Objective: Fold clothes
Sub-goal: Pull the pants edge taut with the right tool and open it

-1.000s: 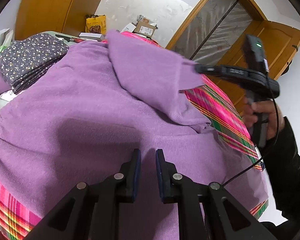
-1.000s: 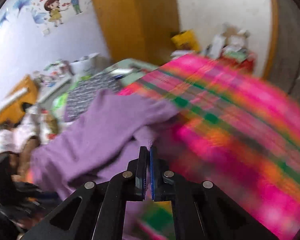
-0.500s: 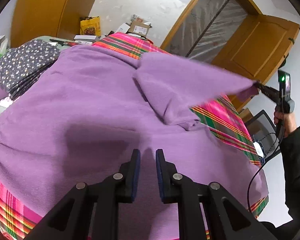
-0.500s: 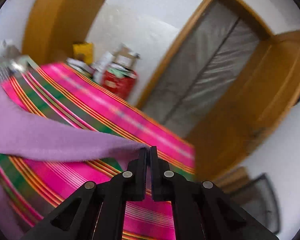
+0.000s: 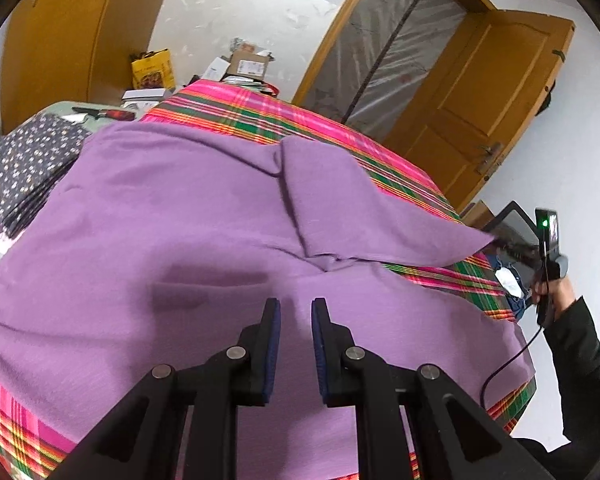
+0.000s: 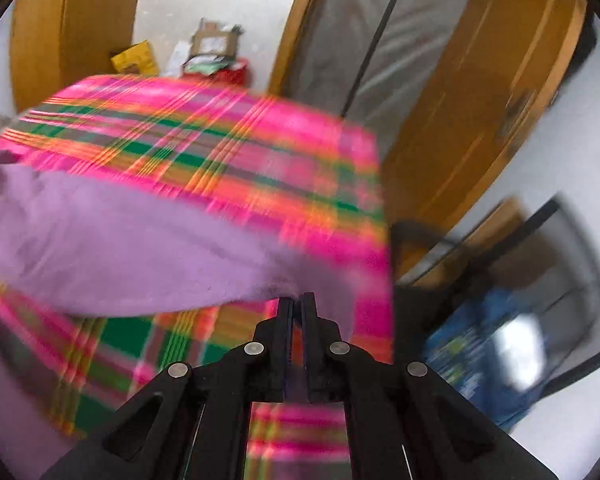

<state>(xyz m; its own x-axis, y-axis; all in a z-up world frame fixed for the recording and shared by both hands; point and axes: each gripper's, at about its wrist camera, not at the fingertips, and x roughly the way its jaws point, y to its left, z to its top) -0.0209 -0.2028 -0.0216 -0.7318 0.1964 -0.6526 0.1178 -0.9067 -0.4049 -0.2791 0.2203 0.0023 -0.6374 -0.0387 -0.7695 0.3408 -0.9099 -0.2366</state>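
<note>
**Purple garment being stretched across a plaid surface**

A purple garment (image 5: pixel 172 240) is lying over a pink plaid surface (image 5: pixel 260 116). The left hand-held gripper (image 5: pixel 296 312) is hovering above it, jaws apart. The right hand-held gripper (image 5: pixel 504 242) is pinching its sleeve (image 5: pixel 360 216) taut.

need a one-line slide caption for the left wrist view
Open left gripper above purple fleece garment on pink plaid tablecloth; right gripper pulls its sleeve outward.

purple garment (image 5: pixel 188 248): soft matt knit cloth, slightly fuzzy. plaid tablecloth (image 5: pixel 332 136): smooth woven cloth with a faint sheen. door (image 5: pixel 488 108): glossy varnished wood; left gripper (image 5: pixel 296 322): matt black plastic, metal pins.
</note>
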